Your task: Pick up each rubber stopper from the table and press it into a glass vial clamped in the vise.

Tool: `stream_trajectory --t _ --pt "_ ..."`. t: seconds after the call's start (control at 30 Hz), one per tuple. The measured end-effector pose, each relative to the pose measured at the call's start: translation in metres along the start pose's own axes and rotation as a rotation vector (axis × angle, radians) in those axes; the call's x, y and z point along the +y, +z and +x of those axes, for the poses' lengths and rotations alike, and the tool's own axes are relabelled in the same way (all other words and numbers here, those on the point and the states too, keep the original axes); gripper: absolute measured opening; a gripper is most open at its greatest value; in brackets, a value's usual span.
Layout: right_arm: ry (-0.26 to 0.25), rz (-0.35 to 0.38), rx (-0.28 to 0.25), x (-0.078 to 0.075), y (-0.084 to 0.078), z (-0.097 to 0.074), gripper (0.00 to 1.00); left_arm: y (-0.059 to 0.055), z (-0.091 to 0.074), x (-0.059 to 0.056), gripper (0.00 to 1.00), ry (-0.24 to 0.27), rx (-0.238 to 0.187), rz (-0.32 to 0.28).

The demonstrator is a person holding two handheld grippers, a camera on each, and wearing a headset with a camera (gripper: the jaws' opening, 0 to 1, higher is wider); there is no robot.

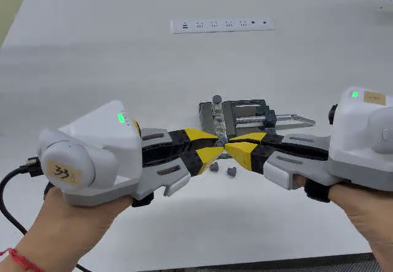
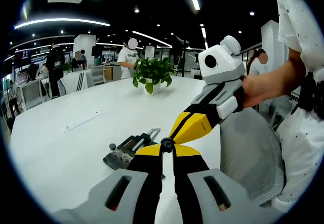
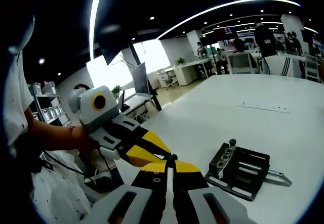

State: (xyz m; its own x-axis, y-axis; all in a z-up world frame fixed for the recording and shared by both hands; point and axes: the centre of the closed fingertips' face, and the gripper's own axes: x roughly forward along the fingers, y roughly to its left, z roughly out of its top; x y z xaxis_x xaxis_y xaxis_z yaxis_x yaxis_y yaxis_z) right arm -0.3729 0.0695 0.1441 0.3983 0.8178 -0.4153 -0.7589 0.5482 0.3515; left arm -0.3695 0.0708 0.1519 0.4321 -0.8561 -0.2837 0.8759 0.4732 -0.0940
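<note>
A black vise (image 1: 245, 113) stands mid-table and clamps a row of glass vials (image 1: 218, 123); the far vial carries a grey rubber stopper (image 1: 216, 100). Two loose stoppers (image 1: 214, 167) (image 1: 231, 171) lie on the table in front of the vise. Above them my left gripper (image 1: 219, 144) and my right gripper (image 1: 226, 144) meet tip to tip, each with its jaws closed together. In the left gripper view my left gripper (image 2: 167, 144) touches the right gripper (image 2: 175, 139). A small dark round spot sits at the meeting point; what it is cannot be told. The right gripper view shows the vise (image 3: 243, 171).
A white power strip (image 1: 222, 24) lies at the back of the white table (image 1: 92, 69). A black cable (image 1: 9, 186) trails from the left gripper. A potted plant (image 2: 152, 75) stands farther along the table and a mesh chair (image 2: 253, 153) sits beside it. People stand in the background.
</note>
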Motion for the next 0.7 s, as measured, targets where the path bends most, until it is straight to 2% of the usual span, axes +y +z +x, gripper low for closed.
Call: stream_trajectory --t 0.17,0.2,0.27,0.3,0.33,0.37,0.5,0.6,0.63,0.7 --pt "0.065 -0.071 0.02 0.006 0.007 -0.009 0.0 0.003 -0.009 0.005 0.03 -0.015 -0.023 -0.029" --pt "0.069 -0.074 0.024 0.005 0.009 -0.011 0.03 0.004 -0.01 0.005 0.03 -0.022 -0.027 -0.032" --pt "0.112 -0.119 0.039 0.008 0.013 -0.016 0.05 0.007 -0.014 0.003 0.03 -0.056 -0.039 -0.054" --pt "0.125 -0.128 0.037 0.009 0.016 -0.018 0.05 0.008 -0.015 0.002 0.03 -0.074 -0.04 -0.059" --pt "0.157 -0.131 0.032 0.012 0.021 -0.021 0.07 0.01 -0.017 -0.004 0.03 -0.116 -0.047 -0.081" --pt "0.178 -0.129 0.029 0.014 0.024 -0.022 0.1 0.013 -0.018 -0.005 0.03 -0.129 -0.057 -0.094" --pt "0.267 -0.153 0.047 0.024 0.032 -0.029 0.11 0.033 -0.026 -0.01 0.03 -0.202 -0.152 -0.201" --pt "0.315 -0.146 0.042 0.031 0.039 -0.034 0.12 0.048 -0.032 -0.016 0.03 -0.261 -0.211 -0.256" --pt "0.329 -0.144 0.04 0.032 0.041 -0.035 0.12 0.051 -0.034 -0.018 0.03 -0.277 -0.224 -0.275" --pt "0.349 -0.136 0.029 0.033 0.046 -0.038 0.13 0.054 -0.036 -0.019 0.03 -0.29 -0.23 -0.268"
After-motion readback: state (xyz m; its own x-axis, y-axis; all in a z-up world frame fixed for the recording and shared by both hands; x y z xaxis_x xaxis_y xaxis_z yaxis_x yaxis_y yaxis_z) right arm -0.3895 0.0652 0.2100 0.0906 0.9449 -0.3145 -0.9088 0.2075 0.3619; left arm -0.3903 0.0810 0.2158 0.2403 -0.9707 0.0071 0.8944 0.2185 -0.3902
